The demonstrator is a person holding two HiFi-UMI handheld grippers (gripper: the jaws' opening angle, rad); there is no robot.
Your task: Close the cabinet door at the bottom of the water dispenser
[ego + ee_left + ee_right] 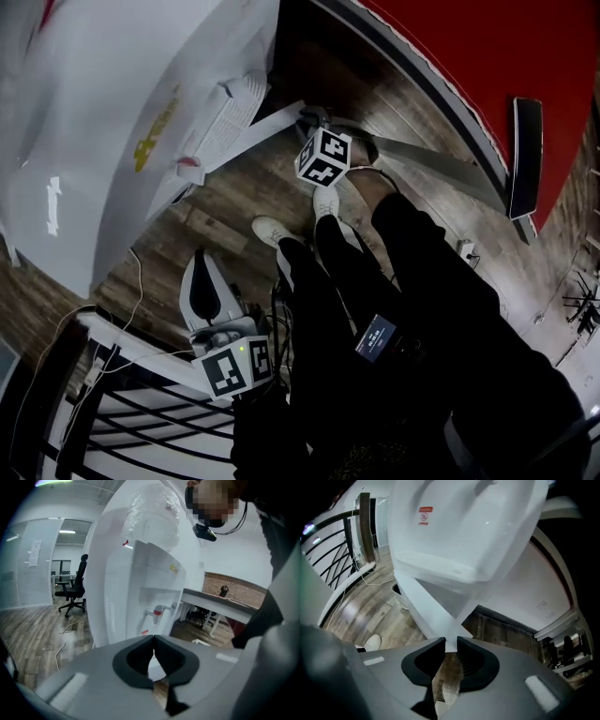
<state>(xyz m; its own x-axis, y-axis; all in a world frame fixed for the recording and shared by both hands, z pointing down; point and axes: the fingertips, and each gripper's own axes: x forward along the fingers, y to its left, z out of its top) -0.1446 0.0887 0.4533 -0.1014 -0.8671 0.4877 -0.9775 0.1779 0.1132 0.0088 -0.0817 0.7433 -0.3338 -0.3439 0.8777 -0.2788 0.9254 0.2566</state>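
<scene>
Right hand-held gripper (451, 640): jaws narrowed onto free edge of cabinet door (253, 127), pinching it at tips. Door swung out from base of water dispenser (112, 112), over wood floor (234, 197). Left hand-held gripper (153, 638): jaws together, empty, well apart from door. Around: person's white shoes (272, 230) near door, floor cable (138, 281), black railing (122, 412), office chair (72, 585). Open floor between door and shoes. Cabinet contents not discernible.

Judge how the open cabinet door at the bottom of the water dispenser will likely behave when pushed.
The cabinet door looks like a thin, flat white panel, so it is probably stiff and light. It stands out from the water dispenser along one side, so it should swing rather than slide. Its smooth face may be slippery.
</scene>
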